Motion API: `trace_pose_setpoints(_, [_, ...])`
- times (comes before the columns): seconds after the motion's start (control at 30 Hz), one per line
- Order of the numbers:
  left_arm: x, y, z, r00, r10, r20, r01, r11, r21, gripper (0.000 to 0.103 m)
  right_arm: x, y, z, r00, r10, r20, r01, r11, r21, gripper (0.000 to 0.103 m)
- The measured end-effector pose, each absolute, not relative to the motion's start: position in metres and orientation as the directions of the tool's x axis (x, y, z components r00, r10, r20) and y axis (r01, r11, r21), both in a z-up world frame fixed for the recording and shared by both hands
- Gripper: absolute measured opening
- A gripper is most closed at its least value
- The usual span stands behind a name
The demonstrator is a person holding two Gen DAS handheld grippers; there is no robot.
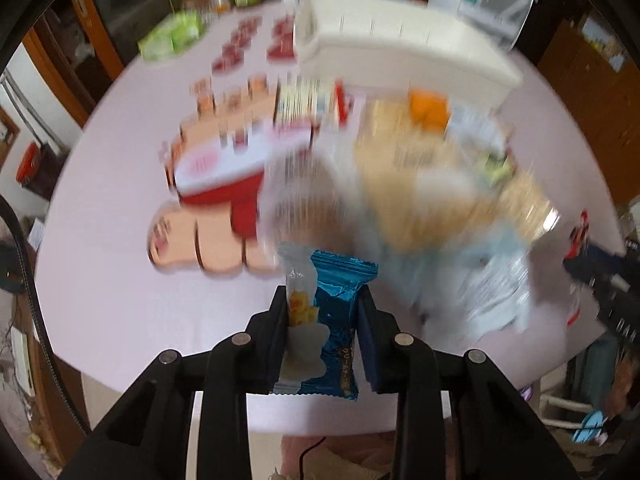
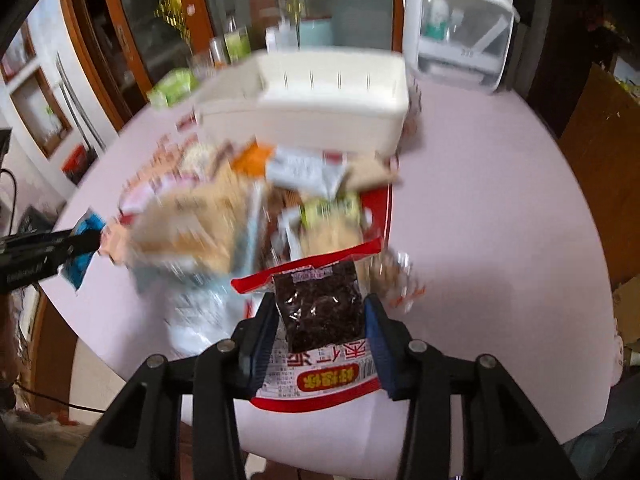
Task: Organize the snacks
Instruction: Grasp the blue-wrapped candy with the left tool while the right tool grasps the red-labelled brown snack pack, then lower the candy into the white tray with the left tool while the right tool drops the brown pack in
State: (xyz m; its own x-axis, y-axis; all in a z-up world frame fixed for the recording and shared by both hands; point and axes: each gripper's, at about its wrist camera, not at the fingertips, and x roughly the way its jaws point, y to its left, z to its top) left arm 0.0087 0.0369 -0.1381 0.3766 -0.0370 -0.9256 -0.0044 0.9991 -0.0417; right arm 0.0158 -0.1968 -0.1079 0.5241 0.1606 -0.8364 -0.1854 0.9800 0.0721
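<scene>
Pale pink round tabletop [image 2: 500, 208] fills both views; bkgd heavily motion-blurred. Room: wood-framed glass cabinet doors [image 2: 132, 20] behind table w/ gold hanging ornament, wooden furniture at right edge. Far side of table: white rectangular plastic bin w/ slotted wall [image 2: 320, 96], clear plastic lidded storage box [image 2: 460, 40] behind it to the right, green tissue-type pack [image 1: 170, 36] at far left, few bottles/jars along back edge.

Mid-table: loose heap of mixed snack packets [image 1: 420, 184] (tan, white, orange, pale blue), too blurred to ID. Left of heap in left wrist view: rows of peach-and-red small packets [image 1: 216, 184] laid flat, print unreadable.

Labels: blue foil snack packet w/ white cloud shape and yellow graphic [image 1: 324, 320], line of gold script on its lower right, not legible. Red-and-white snack bag w/ clear window showing dark dried bits [image 2: 320, 316], large red CJK characters and yellow-on-red logo seen upside down; can't read reliably.

Left gripper [image 1: 323, 344]: jaws clamped on blue packet, pkt upright between the pads, above near table edge. Right gripper [image 2: 320, 344]: jaws closed on red-and-white bag, bag pinched at its sides, just in front of heap, above tabletop. Left gripper w/ blue pkt also visible at left edge of right wrist view.
</scene>
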Motion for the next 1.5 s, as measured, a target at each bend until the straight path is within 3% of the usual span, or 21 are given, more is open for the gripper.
trace_pose_setpoints(0.43, [0.092, 0.038, 0.025, 0.633, -0.166, -0.756, 0.156, 0.984, -0.086, 0.03, 0.089, -0.169, 0.023, 0.685, 0.088, -0.724, -0.12, 0.993, 0.008, 0.044])
trace_pose_setpoints(0.7, [0.166, 0.031, 0.072, 0.665, -0.208, -0.717, 0.225, 0.972, -0.072, 0.03, 0.177, -0.163, 0.058, 0.72, 0.037, -0.693, -0.02, 0.999, 0.033, 0.044])
trace_pose_setpoints(0.9, [0.233, 0.026, 0.056, 0.656, -0.19, -0.73, 0.22, 0.974, -0.056, 0.03, 0.257, -0.162, 0.013, 0.642, 0.061, -0.764, 0.028, 0.994, 0.103, 0.045])
trace_pose_setpoints(1.23, [0.325, 0.015, -0.045, 0.532, -0.148, -0.834, 0.188, 0.981, -0.054, 0.03, 0.327, -0.16, -0.107, 0.43, 0.05, -0.902, 0.108, 0.989, 0.106, 0.046])
trace_pose_setpoints(1.3, [0.332, 0.013, -0.062, 0.51, -0.136, -0.849, 0.184, 0.982, -0.047, 0.032, 0.326, -0.16, -0.121, 0.405, 0.09, -0.91, 0.115, 0.982, 0.148, 0.052])
trace_pose_setpoints(1.33, [0.336, 0.012, -0.07, 0.498, -0.116, -0.859, 0.176, 0.984, -0.031, 0.041, 0.323, -0.16, -0.125, 0.407, 0.103, -0.908, 0.123, 0.978, 0.166, 0.059])
trace_pose_setpoints(1.37, [0.338, 0.011, -0.077, 0.484, -0.095, -0.87, 0.167, 0.986, -0.015, 0.067, 0.32, -0.16, -0.126, 0.414, 0.106, -0.904, 0.13, 0.976, 0.174, 0.073])
trace_pose_setpoints(1.43, [0.341, 0.009, -0.088, 0.46, -0.093, -0.883, 0.171, 0.985, -0.014, 0.097, 0.314, -0.161, -0.126, 0.433, 0.099, -0.896, 0.145, 0.973, 0.177, 0.079])
trace_pose_setpoints(1.5, [0.34, 0.01, -0.091, 0.457, -0.123, -0.881, 0.191, 0.981, -0.038, 0.096, 0.311, -0.159, -0.124, 0.441, 0.114, -0.89, 0.146, 0.97, 0.196, 0.08])
